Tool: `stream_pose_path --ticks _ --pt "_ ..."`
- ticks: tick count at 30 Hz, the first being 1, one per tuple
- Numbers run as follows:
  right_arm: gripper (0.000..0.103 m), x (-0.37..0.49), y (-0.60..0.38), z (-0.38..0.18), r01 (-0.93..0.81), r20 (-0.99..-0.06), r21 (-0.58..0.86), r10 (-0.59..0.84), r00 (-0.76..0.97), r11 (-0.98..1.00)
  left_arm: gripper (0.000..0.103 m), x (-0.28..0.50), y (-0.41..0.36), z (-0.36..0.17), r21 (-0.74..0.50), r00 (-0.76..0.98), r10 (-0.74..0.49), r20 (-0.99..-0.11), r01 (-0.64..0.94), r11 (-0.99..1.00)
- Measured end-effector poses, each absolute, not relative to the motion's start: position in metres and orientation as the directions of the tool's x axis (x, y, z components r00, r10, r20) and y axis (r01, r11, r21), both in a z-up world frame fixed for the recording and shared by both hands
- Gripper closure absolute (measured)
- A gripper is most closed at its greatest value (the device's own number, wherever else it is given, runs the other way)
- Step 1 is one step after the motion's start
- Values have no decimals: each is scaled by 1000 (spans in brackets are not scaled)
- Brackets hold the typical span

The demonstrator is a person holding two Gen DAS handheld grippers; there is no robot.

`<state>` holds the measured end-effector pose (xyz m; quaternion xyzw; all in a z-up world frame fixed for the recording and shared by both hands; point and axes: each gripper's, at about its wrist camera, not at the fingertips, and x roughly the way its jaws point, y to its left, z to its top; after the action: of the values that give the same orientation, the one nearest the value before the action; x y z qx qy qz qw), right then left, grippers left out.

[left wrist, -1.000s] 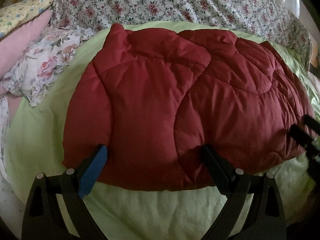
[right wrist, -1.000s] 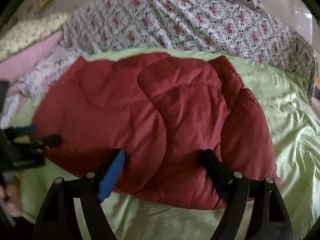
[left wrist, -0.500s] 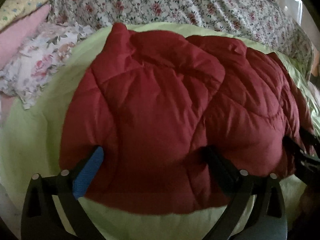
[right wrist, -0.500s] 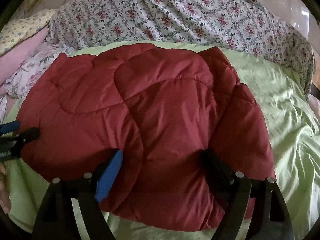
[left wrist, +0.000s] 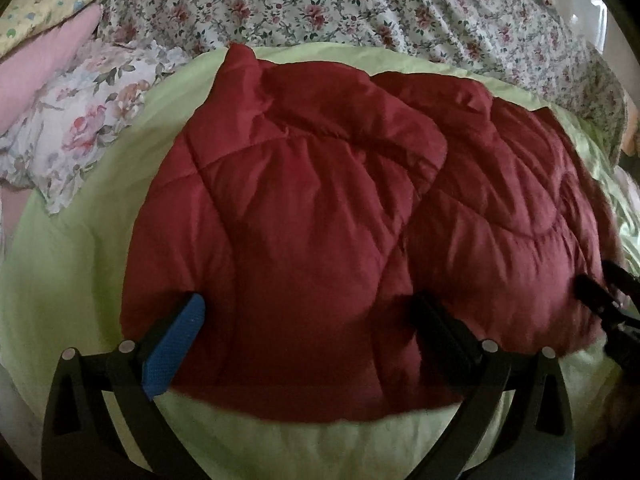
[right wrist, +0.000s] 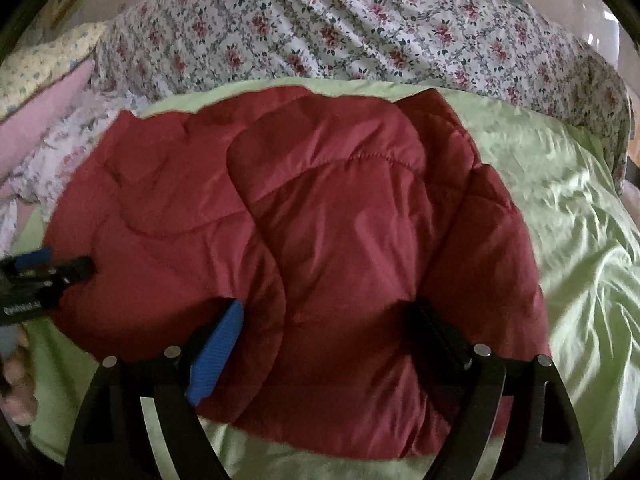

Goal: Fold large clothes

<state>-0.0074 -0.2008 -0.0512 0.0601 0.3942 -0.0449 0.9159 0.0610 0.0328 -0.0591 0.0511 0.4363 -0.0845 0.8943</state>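
Observation:
A dark red quilted puffer jacket (left wrist: 320,220) lies bunched and partly folded on a light green sheet (left wrist: 72,280); it also shows in the right wrist view (right wrist: 340,240). My left gripper (left wrist: 308,316) is open, its fingers spread over the jacket's near left edge. My right gripper (right wrist: 328,320) is open over the jacket's near right part. The right gripper shows at the right edge of the left wrist view (left wrist: 608,292). The left gripper shows at the left edge of the right wrist view (right wrist: 48,268).
A floral quilt (left wrist: 360,12) is heaped along the far side of the bed. Floral and pink pillows (left wrist: 80,112) lie at the far left. Rumpled green sheet (right wrist: 568,220) spreads to the right of the jacket.
Both grippers have moved forward and lower over the jacket's near edge. The jacket has bunched up slightly and fills more of each view.

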Motion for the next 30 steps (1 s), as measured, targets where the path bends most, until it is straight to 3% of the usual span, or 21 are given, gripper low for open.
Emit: stream_pose_path --ticks 5,11,30 --pt "13 -41 -186 -34 84 -701 74 -9 713 994 0 31 41 -59 1 576 -124 -808 213 977" --pt "9 -74 -166 -46 38 -731 28 -6 683 999 0 2 37 -74 92 551 -43 -833 215 972" --pt "4 -93 -159 -23 65 -715 96 24 699 993 0 -20 41 -36 77 597 -66 -800 211 974"
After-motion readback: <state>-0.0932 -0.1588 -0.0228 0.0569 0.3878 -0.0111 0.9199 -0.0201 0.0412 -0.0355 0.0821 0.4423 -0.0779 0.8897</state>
